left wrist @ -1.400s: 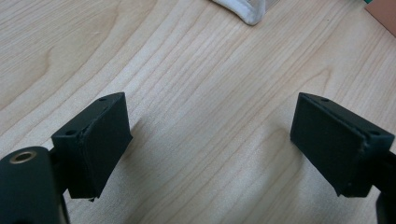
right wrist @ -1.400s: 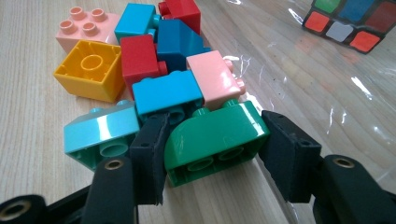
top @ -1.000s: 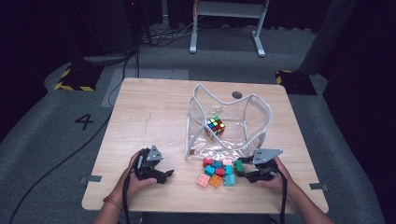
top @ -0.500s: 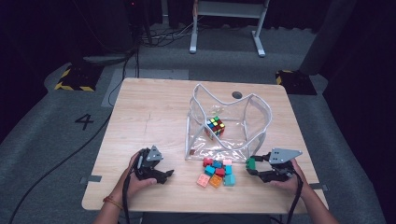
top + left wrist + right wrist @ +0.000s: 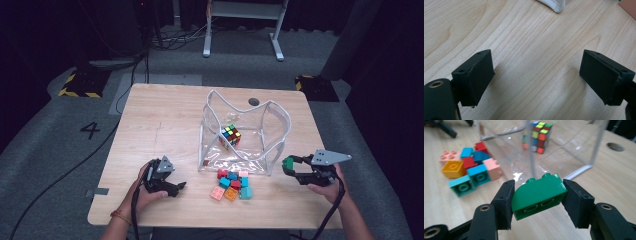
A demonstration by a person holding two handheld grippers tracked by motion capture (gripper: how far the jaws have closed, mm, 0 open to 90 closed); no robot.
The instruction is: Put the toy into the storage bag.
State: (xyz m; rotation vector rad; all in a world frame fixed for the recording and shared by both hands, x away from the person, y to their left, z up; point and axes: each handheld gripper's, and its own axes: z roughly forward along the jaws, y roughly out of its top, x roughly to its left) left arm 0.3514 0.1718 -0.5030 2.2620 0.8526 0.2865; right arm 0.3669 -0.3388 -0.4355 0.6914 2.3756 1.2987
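Note:
My right gripper [image 5: 289, 165] [image 5: 537, 195] is shut on a green rounded brick [image 5: 537, 195] [image 5: 288, 162] and holds it above the table, right of the clear bag [image 5: 245, 132]. Inside the bag lies a colour cube [image 5: 231, 136] [image 5: 537, 136]. A pile of loose bricks [image 5: 231, 182] [image 5: 470, 168] in red, blue, teal, pink and orange lies in front of the bag. My left gripper [image 5: 177, 187] [image 5: 536, 77] rests low on the table at the front left, open, with bare wood between its jaws.
The wooden table [image 5: 165, 120] has a round hole [image 5: 254, 101] behind the bag. The bag's white-trimmed corner [image 5: 556, 6] lies just beyond my left gripper. The floor around is dark, with cables and a white stand at the back.
My right gripper has lifted the green brick off the pile and carried it right and up, away from the other bricks. The left gripper has stayed put.

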